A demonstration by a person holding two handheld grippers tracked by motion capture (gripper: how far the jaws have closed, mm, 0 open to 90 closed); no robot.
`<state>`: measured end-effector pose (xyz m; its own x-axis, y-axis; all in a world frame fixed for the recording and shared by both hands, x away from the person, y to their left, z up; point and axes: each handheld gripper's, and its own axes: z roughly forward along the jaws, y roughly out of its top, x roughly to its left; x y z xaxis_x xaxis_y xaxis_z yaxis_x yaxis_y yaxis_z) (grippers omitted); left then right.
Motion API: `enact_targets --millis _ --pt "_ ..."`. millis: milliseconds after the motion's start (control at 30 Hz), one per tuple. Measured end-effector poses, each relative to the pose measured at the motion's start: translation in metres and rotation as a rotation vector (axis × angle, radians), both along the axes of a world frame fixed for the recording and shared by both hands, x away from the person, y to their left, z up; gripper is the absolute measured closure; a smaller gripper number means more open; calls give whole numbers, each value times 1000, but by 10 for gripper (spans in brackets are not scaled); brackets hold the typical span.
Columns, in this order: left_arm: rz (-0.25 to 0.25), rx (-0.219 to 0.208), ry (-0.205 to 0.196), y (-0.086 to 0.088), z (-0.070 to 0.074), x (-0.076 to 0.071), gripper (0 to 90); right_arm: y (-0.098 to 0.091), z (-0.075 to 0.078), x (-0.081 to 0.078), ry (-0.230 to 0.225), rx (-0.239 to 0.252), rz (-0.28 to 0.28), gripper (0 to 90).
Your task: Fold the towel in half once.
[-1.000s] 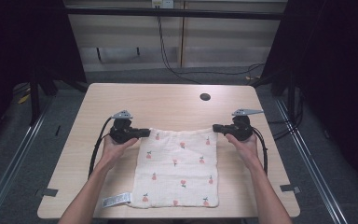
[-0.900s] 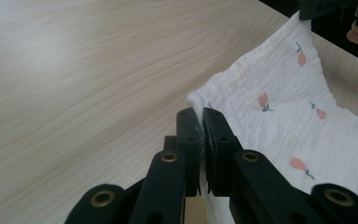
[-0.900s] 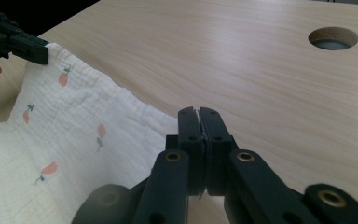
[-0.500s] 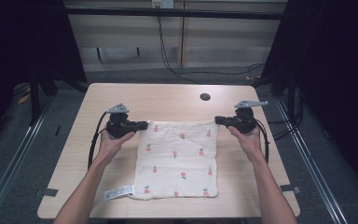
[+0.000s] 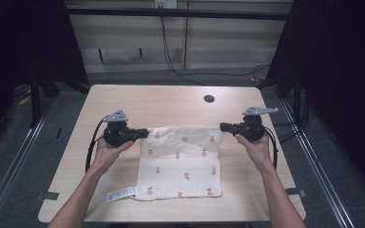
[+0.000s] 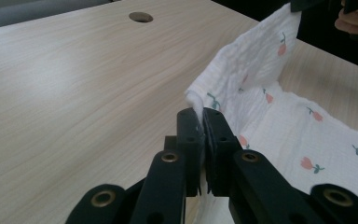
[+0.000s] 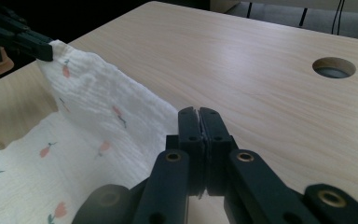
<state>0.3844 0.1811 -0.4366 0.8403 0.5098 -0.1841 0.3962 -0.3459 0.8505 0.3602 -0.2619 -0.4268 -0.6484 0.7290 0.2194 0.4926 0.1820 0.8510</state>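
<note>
A white cloth (image 5: 183, 161) printed with small pink flowers lies on the wooden table (image 5: 171, 102), its far edge lifted and stretched between both grippers. My left gripper (image 5: 145, 132) is shut on the cloth's far left corner (image 6: 196, 100). My right gripper (image 5: 222, 126) is shut on the far right corner, where the cloth (image 7: 107, 116) runs into its closed jaws. The near half of the cloth still rests flat on the table. A white label (image 5: 121, 194) sticks out at the near left corner.
A round cable hole (image 5: 209, 99) sits in the table's far right part, also seen as the hole (image 7: 333, 67) beyond my right jaws. Bare tabletop stretches beyond the cloth. Dark frames and cables stand around the table on the grey floor.
Both grippers have risen and shifted away from the person, lifting the cloth's far edge and pulling it taut. The cloth has slid farther up the table with them.
</note>
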Motion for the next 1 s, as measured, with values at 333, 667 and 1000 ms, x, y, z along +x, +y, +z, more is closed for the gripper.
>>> enact_targets --millis 333,667,1000 --pt "-16 16 -17 3 4 -18 864 -2 13 -19 -30 5 15 884" --pt "-43 13 -19 7 2 -35 863 -4 3 -46 -19 -4 56 884" --pt "-59 35 -12 9 3 -45 862 -2 -1 -72 -17 -8 98 884"
